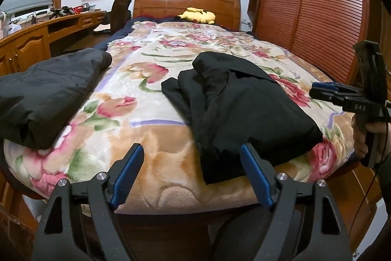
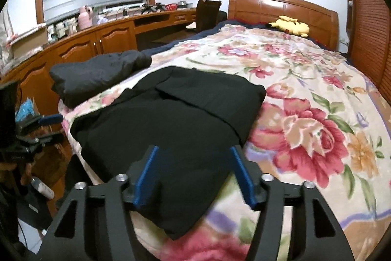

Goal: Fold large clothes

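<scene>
Nearest the foot of the bed, the left gripper [image 1: 191, 173] and right gripper [image 2: 194, 174] both stand spread, pinching nothing; just beyond them the black garment [image 2: 171, 119] lies folded into a compact stack on the floral blanket [image 2: 305, 138], so this piece looks finished; farther left a dark grey jacket [image 1: 48, 94] sits bundled, whether properly folded I cannot tell, its near end cut off
</scene>
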